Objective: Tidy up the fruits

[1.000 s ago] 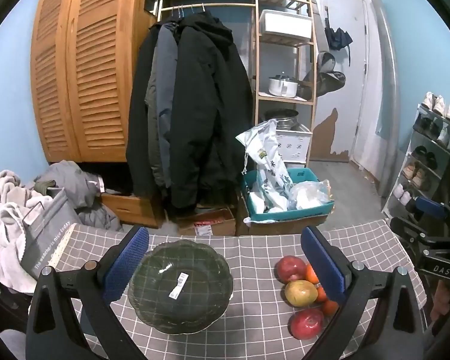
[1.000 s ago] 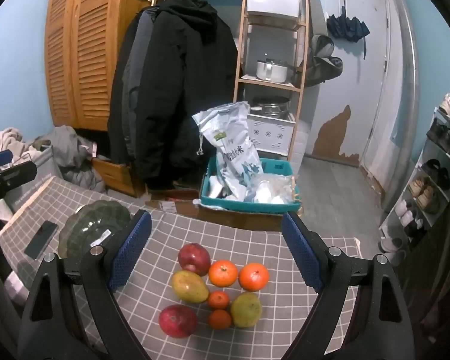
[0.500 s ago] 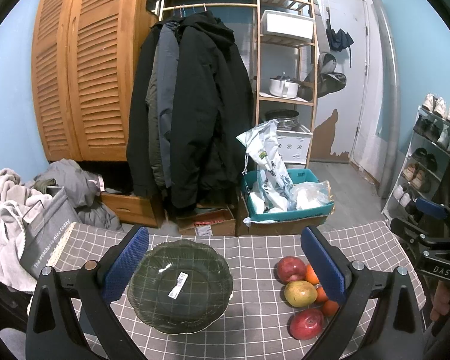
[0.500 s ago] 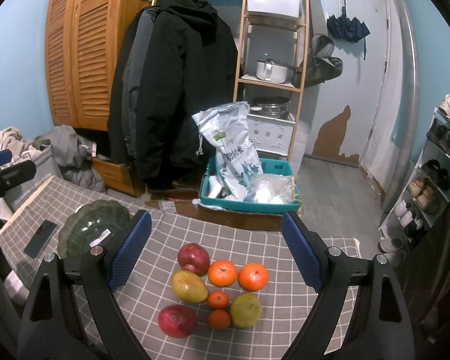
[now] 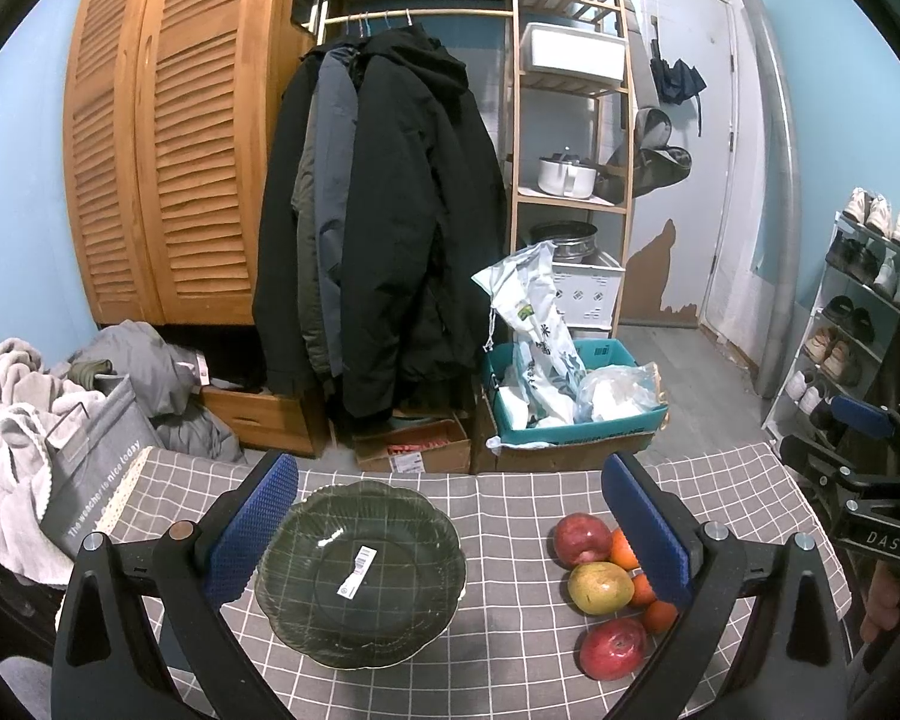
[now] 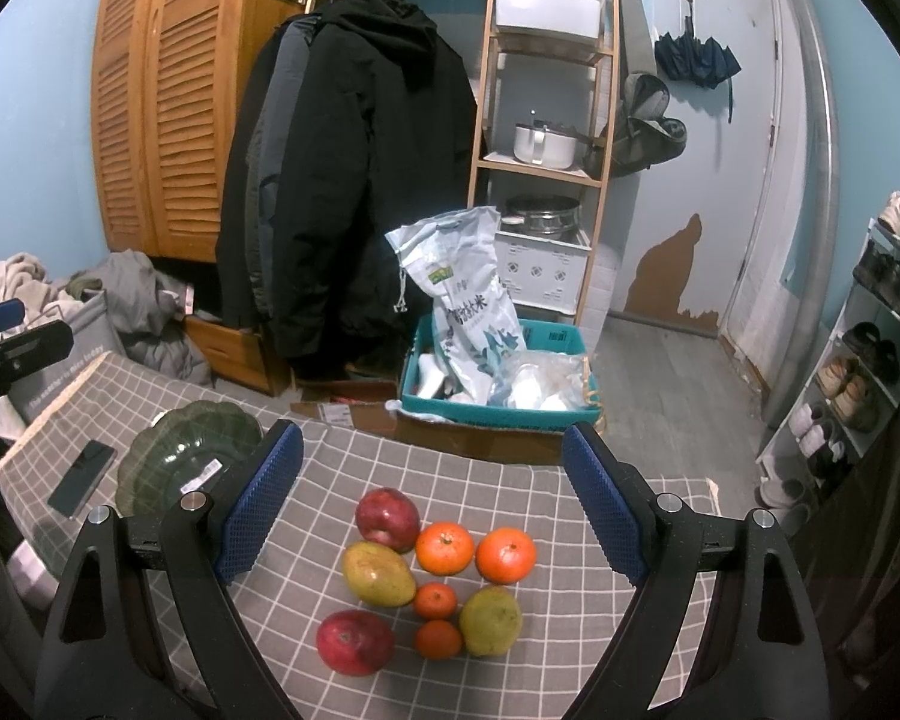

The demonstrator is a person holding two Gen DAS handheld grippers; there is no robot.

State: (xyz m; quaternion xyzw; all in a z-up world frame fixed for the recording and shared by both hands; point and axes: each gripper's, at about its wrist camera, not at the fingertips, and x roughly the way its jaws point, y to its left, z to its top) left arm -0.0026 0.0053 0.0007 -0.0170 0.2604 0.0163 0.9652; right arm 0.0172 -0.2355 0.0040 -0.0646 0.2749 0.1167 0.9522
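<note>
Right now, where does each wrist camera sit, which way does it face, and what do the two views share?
Left wrist: on the left claw, above the table, facing the green plate; its open blue fingers show, plus the right claw and a hand at the right edge.
Right wrist: on the right claw, facing the fruit pile; its open fingers show, the left claw at the left edge.
Shared: plate, fruit, checked tablecloth, coats.

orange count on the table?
4, in the right wrist view: two large side by side behind the pile, two small in a line toward the camera. None seem hidden.
</note>
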